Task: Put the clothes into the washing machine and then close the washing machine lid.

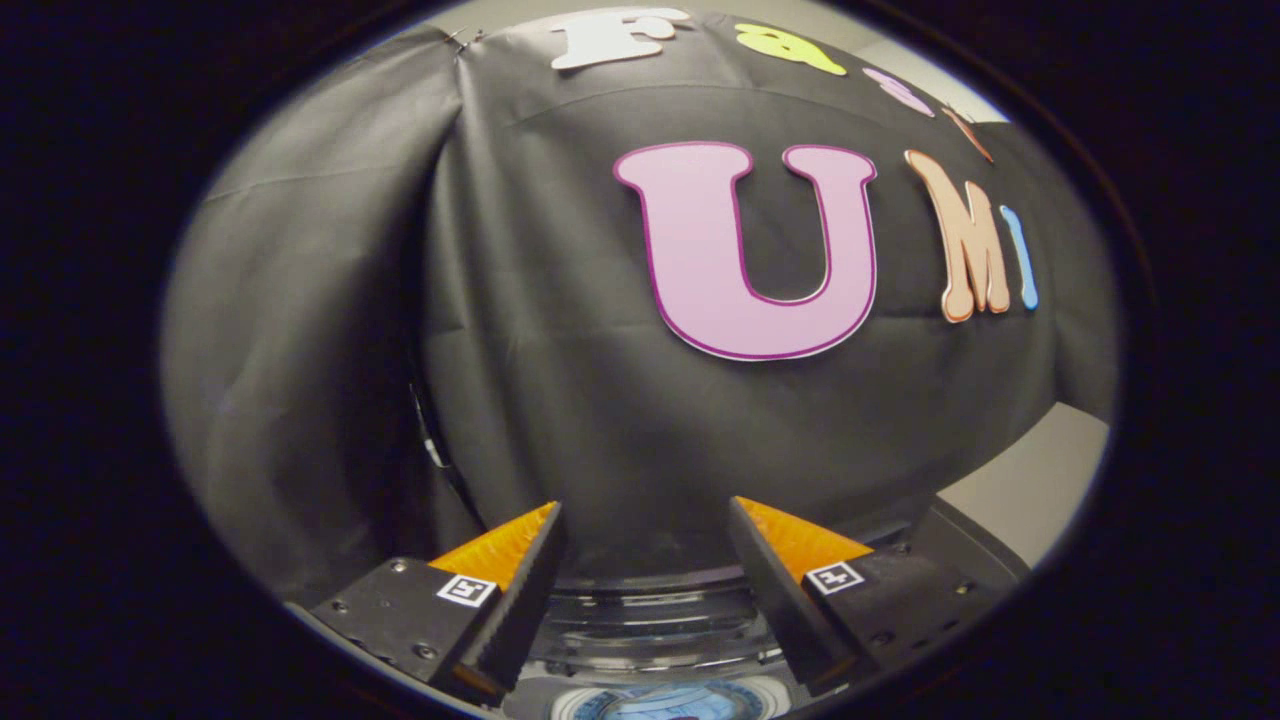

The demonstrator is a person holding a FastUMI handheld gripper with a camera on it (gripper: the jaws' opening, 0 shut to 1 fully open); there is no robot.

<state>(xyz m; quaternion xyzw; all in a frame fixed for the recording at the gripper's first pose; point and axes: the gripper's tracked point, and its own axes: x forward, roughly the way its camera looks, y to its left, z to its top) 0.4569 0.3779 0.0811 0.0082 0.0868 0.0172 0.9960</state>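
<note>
the gripper (645,560) is open, its fingers spread wide with nothing between them. below and between the fingers lies the washer (655,625), its ribbed, shiny rim running across the gap, with a round bluish part at the near edge. beyond the fingers hangs the black cloth wall (540,330). a pale surface (1040,490) shows at far right.

Fingers (540,560) spread apart, empty, above what may be the washing machine (660,625).
</note>
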